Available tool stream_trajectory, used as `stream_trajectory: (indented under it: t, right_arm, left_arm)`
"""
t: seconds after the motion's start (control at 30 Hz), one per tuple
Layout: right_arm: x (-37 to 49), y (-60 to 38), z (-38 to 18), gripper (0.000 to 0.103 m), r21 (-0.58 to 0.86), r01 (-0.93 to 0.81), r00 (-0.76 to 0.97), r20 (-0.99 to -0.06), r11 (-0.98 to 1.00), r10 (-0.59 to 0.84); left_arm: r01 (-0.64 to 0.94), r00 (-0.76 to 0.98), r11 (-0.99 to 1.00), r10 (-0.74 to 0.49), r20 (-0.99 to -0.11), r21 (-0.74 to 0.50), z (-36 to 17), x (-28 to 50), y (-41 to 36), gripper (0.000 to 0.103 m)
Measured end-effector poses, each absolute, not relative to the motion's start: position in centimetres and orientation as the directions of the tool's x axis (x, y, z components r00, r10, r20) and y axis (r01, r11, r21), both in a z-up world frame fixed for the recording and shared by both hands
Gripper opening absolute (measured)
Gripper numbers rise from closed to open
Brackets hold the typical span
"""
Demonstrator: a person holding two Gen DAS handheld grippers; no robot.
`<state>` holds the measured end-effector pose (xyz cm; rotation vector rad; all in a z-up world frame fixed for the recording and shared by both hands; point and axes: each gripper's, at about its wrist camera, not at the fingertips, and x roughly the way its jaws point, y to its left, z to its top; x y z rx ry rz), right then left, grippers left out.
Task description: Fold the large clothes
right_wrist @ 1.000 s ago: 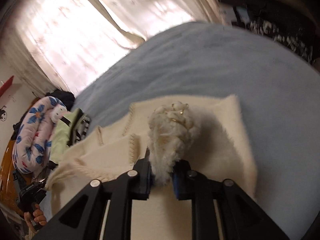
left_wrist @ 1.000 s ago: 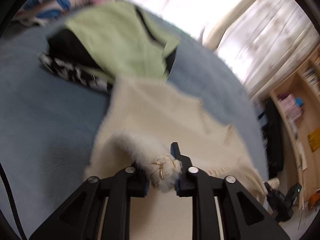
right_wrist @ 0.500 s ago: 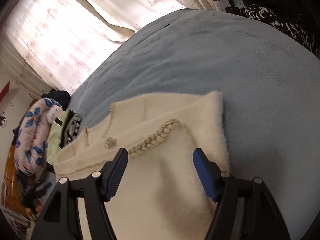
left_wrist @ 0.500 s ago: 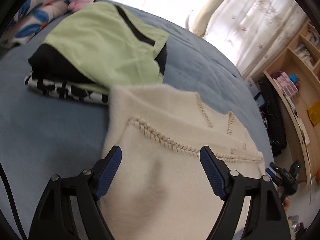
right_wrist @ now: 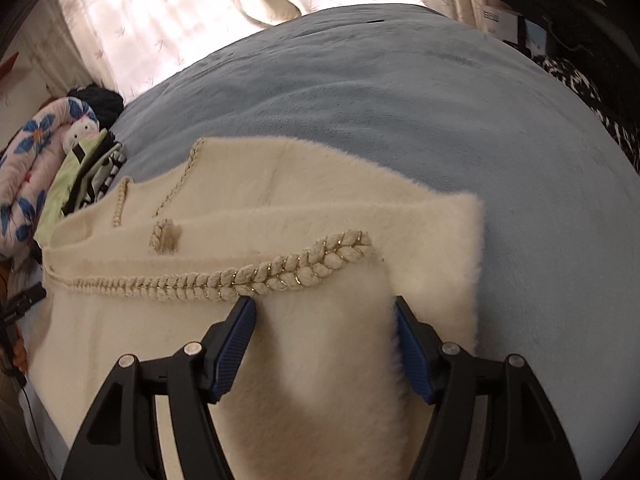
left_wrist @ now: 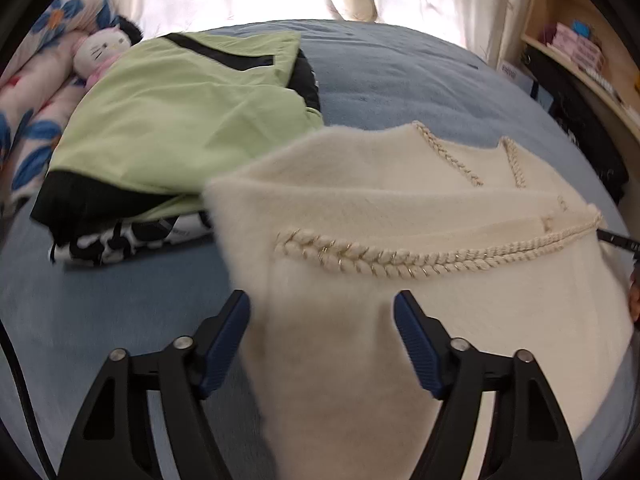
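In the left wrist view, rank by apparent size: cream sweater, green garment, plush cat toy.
1. cream sweater, though nearness to the camera inflates it
2. green garment, so the order of these two is unsure
3. plush cat toy, clearly smallest

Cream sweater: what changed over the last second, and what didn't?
Both claws let go. A second ago the left claw and right claw each pinched a bunched fluffy sleeve end of the cream sweater; now both sleeves lie flat across its front, braided trim showing. The left claw's jaws are closing slightly, pads not pressing fabric. Unchanged: the green garment pile and the blue bedspread.
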<state>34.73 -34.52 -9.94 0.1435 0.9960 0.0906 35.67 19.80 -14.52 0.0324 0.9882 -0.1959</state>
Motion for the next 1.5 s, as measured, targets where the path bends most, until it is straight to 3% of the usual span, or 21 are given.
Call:
stream_trajectory:
  t: [0.2,0.27,0.37,0.43,0.5,0.53,0.6,0.63,0.77,0.83,0.9,1.1,1.3,1.5]
  right_arm:
    - [34.8,-34.4,-10.4,0.067,0.153,-0.035,0.564,-0.813,0.988,0.146]
    - [34.5,-34.1,-10.4,0.05,0.151,-0.059,0.576,-0.802,0.987,0.157]
    - [34.1,-33.4,-10.2,0.029,0.122,-0.087,0.595,-0.79,0.989,0.15]
    - [34.1,-33.1,-10.2,0.028,0.105,-0.089,0.598,-0.79,0.99,0.138]
    - [34.3,-33.2,-10.3,0.028,0.109,-0.083,0.593,-0.794,0.991,0.137]
    - [34.3,-33.1,-10.2,0.028,0.104,-0.08,0.593,-0.794,0.991,0.131]
    - [34.2,-32.8,-10.2,0.028,0.086,-0.073,0.594,-0.796,0.994,0.113]
    - [34.2,-32.5,-10.1,0.028,0.07,-0.069,0.597,-0.796,0.995,0.098]
    - [34.1,-32.0,-10.0,0.024,0.041,-0.043,0.597,-0.8,0.998,0.058]
    - [33.6,-31.7,-9.5,0.014,0.011,-0.022,0.601,-0.799,1.0,0.022]
    - [32.8,-31.3,-8.8,0.01,-0.015,-0.009,0.617,-0.787,1.0,-0.006]
    - [28.4,-30.0,-3.7,0.007,-0.075,0.013,0.731,-0.68,0.997,-0.06]
    - [26.1,-29.8,1.8,0.007,-0.099,0.085,0.822,-0.556,0.991,-0.126]
    - [28.8,-30.3,5.3,0.007,-0.081,0.158,0.872,-0.456,0.984,-0.177]
  left_arm:
    - [0.215,0.542,0.976,-0.104,-0.834,0.018,-15.5,37.2,19.1,0.061]
    - [0.216,0.552,0.976,-0.101,-0.828,0.025,-15.7,37.2,19.2,0.047]
    - [0.2,0.575,0.98,-0.116,-0.81,0.002,-15.6,36.6,20.2,0.037]
    - [0.195,0.574,0.98,-0.132,-0.808,-0.022,-15.6,36.6,20.5,0.037]
    - [0.206,0.552,0.978,-0.15,-0.82,-0.04,-15.9,37.2,20.2,0.048]
    - [0.221,0.547,0.975,-0.151,-0.823,-0.031,-16.0,37.3,19.7,0.055]
    - [0.241,0.552,0.97,-0.107,-0.827,0.036,-16.1,37.3,18.5,0.055]
    - [0.248,0.557,0.967,-0.088,-0.826,0.064,-16.2,37.2,18.1,0.052]
    - [0.205,0.584,0.967,0.005,-0.812,0.153,-16.1,36.8,17.5,0.013]
    - [0.175,0.597,0.97,0.03,-0.802,0.167,-15.5,36.1,17.4,0.007]
    - [0.149,0.611,0.97,0.06,-0.789,0.189,-14.7,35.2,16.9,0.006]
    - [0.022,0.756,0.932,0.22,-0.616,0.361,-9.9,30.0,13.4,0.005]
    - [-0.118,0.84,0.919,0.295,-0.456,0.377,-4.6,28.8,12.4,0.005]
    - [-0.238,0.87,0.895,0.369,-0.326,0.378,-1.1,32.5,11.5,0.005]
